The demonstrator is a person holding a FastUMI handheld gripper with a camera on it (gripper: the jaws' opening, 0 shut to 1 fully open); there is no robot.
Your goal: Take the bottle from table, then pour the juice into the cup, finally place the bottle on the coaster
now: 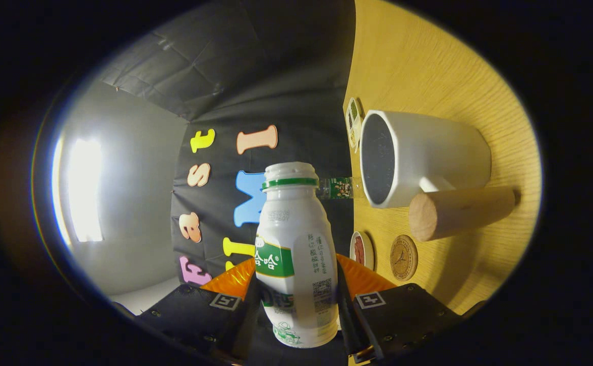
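Note:
My gripper (296, 290) is shut on a white bottle (294, 244) with a green-and-white label and a green neck ring; both fingers press its sides. The view is rolled about a quarter turn, so the wooden table (428, 61) stands on edge beside the bottle and the bottle lies tipped relative to it. The bottle's open mouth (290, 170) points level with a white cup (418, 157), whose dark opening faces the bottle, a short gap apart. A round brown coaster (404, 257) lies on the table nearer the fingers than the cup.
A wooden cylinder (459, 212) stands on the table between the cup and the coaster. A small round dish (361, 250) sits by the coaster. A small green-labelled bottle (336, 187) and a small packet (353, 122) lie at the table's far edge by the black cloth wall.

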